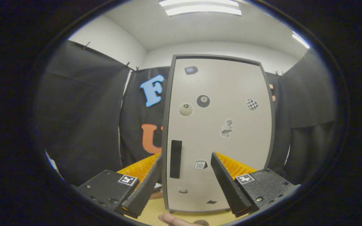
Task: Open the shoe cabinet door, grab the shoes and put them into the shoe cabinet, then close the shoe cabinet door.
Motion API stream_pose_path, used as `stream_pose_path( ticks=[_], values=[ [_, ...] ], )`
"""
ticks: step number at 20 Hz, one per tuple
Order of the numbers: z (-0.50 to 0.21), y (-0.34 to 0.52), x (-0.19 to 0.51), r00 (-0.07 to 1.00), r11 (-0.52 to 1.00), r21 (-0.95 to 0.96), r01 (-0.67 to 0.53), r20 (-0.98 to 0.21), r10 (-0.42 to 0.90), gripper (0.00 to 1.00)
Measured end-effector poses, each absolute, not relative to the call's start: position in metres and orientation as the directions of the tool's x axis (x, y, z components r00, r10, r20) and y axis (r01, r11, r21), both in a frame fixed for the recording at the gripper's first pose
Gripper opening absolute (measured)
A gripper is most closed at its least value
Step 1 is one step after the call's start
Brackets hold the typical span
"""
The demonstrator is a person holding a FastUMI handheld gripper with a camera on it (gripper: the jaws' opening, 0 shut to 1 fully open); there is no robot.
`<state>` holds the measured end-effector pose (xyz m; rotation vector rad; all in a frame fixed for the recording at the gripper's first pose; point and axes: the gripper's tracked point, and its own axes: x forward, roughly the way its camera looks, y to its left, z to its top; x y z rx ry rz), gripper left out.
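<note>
Beyond the gripper (185, 158), its jaws wide and empty, stands one closed shoe cabinet door (218, 131) with one black handle (175, 159).

My view is evenly bright, lit by ceiling light strips (201, 7) at twelve o'clock and another (300, 40) at two o'clock. The cabinet door (218, 131) looks sharp and glare-free, though fisheye distortion bows its edges. Shadows are soft.

A recording booth inside a plain room: black cloth wall (83, 119) clipped up on all sides, white walls and ceiling strip lights (201, 8) above, a sticker-dotted shoe cabinet (218, 131) on a wooden tabletop (156, 213)
</note>
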<state>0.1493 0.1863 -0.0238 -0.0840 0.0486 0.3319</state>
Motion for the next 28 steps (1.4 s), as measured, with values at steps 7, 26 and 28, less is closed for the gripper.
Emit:
stream_pose_path(
  ticks=[7, 26, 28],
  values=[
    [-0.059, 0.218, 0.218, 0.961, 0.965, -0.084, -0.247, -0.147, 0.233, 0.99],
    [-0.089, 0.220, 0.232, 0.913, 0.958, -0.009, -0.287, -0.305, 0.270, 0.31],
    [-0.087, 0.218, 0.220, 0.899, 0.947, 0.004, -0.321, -0.315, 0.305, 0.31]
  ],
)
